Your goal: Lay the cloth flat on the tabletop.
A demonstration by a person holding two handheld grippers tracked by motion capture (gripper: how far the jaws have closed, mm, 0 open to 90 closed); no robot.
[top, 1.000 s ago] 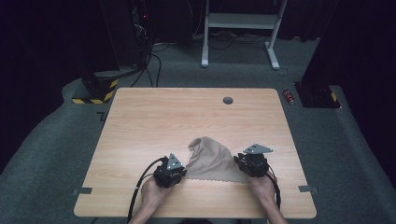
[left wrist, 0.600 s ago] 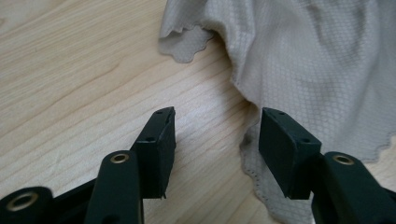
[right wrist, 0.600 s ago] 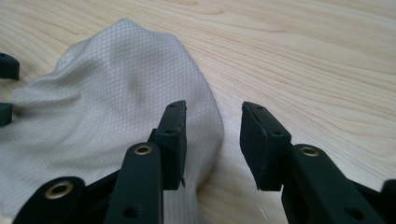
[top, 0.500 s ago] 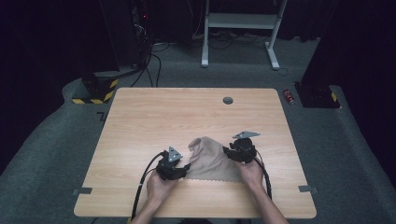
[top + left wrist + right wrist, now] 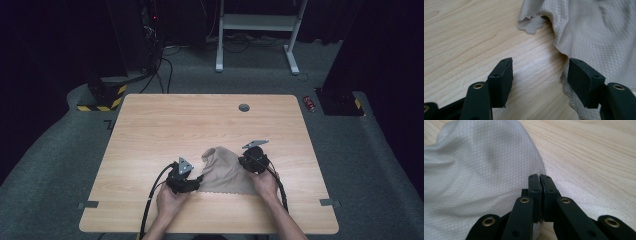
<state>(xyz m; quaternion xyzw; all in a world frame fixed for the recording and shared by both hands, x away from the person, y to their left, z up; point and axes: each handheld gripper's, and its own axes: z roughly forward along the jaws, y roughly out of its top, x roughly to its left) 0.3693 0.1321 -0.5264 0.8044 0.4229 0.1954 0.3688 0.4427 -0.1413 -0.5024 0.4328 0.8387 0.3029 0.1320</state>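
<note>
Left gripper view, beige diamond-weave cloth [image 5: 599,37], scalloped hem, pale woodgrain table [image 5: 474,37]

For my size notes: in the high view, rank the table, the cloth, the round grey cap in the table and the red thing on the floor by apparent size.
1. table
2. cloth
3. red thing and grey cap: both tiny, too alike to rank.

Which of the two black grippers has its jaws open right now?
The left gripper: its jaws stand apart over bare wooden table beside the beige cloth. The right gripper is pinched shut at the cloth's edge.
</note>
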